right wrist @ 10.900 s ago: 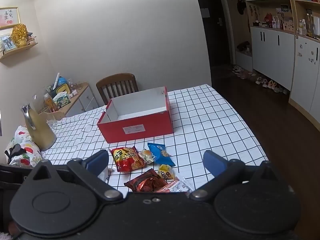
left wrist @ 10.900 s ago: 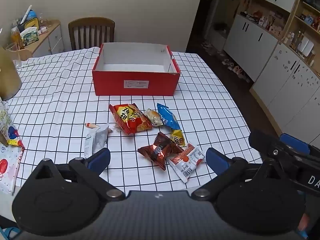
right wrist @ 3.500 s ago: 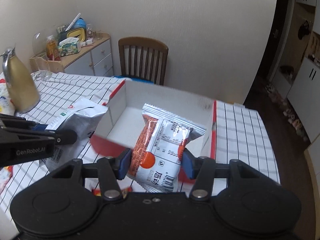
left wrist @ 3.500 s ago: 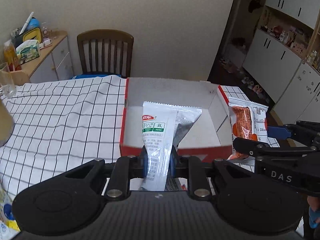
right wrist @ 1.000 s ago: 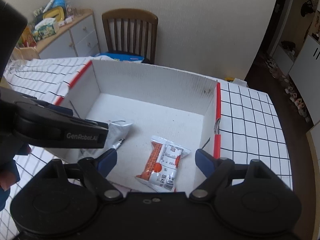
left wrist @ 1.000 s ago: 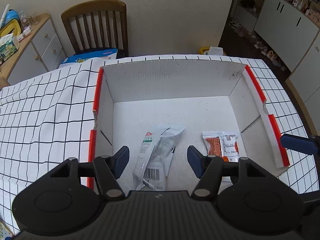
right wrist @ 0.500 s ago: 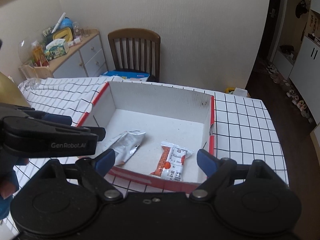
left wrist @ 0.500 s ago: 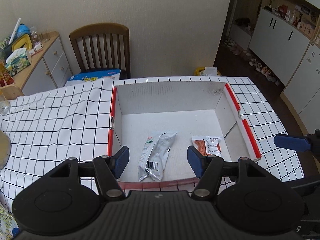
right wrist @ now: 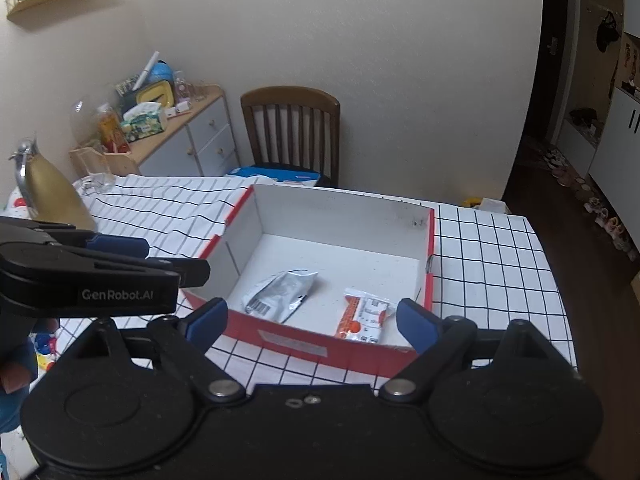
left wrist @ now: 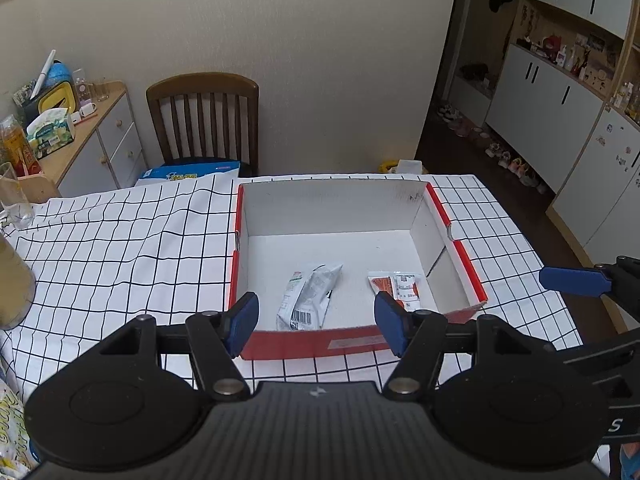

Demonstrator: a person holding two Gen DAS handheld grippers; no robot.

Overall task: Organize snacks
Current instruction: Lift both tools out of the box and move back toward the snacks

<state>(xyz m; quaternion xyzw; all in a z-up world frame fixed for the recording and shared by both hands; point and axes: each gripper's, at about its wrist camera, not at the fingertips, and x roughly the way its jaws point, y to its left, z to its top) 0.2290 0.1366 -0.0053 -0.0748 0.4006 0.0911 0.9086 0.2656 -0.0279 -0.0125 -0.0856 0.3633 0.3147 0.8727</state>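
A red box [left wrist: 468, 276] with a white inside stands on the checked tablecloth. A silver snack packet [left wrist: 308, 296] and an orange-and-white snack packet [left wrist: 400, 284] lie inside it near the front wall. They also show in the right wrist view as the silver packet [right wrist: 280, 292] and orange packet [right wrist: 364, 316] in the box [right wrist: 428, 248]. My left gripper [left wrist: 318, 322] is open and empty, above the box's front edge. My right gripper [right wrist: 312, 324] is open and empty, also at the front edge. The other snacks are out of view.
A wooden chair [left wrist: 204, 120] stands behind the table. A sideboard [left wrist: 92, 136] with clutter is at far left. A gold jug [right wrist: 48, 192] and a glass [left wrist: 12, 196] stand on the table's left side. White cabinets [left wrist: 560, 108] line the right wall.
Both grippers have pulled back and up from the box, which now looks smaller and farther. Both packets stay where they were dropped inside it.
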